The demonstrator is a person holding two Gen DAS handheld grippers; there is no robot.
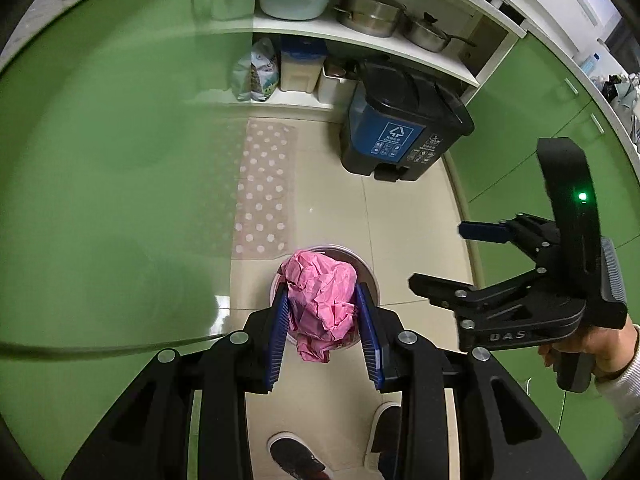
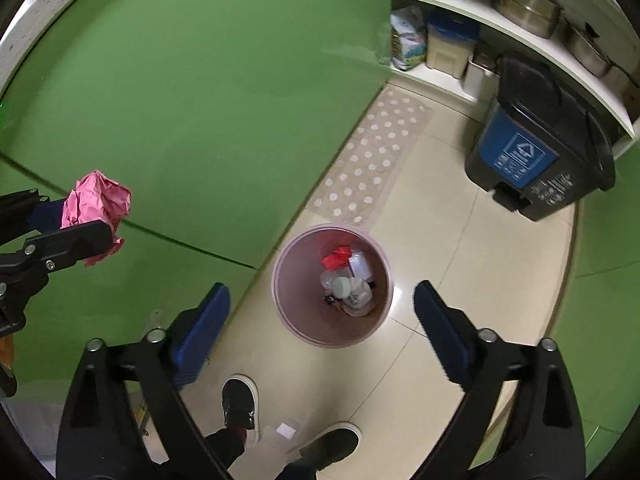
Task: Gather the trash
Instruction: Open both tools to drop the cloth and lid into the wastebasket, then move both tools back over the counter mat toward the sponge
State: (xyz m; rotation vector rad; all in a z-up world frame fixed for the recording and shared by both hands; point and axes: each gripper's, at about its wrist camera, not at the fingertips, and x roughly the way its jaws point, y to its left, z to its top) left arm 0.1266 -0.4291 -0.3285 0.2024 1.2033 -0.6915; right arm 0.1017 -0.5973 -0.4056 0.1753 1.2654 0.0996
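A crumpled pink paper ball [image 1: 320,296] sits between the blue pads of my left gripper [image 1: 322,312], which is shut on it. Directly below the paper stands a round pink waste bin [image 1: 362,260] on the floor, mostly hidden by it. In the right wrist view the same bin [image 2: 288,248] lies open below my right gripper [image 2: 322,296], whose jaws stand wide open and empty. Inside the bin lie a red scrap, white wrappers and clear plastic [image 2: 348,280]. My left gripper [image 2: 80,220] with the pink paper [image 2: 96,200] shows at the left edge. A hand holds the right gripper [image 1: 440,256].
A black and blue pedal bin [image 2: 536,148] stands to the right by white shelves with steel pots [image 1: 372,12] and a basin. A polka-dot mat [image 2: 372,160] lies beyond the pink bin. Green cabinet doors [image 2: 180,100] flank both sides. The person's shoes [image 2: 240,400] are just below.
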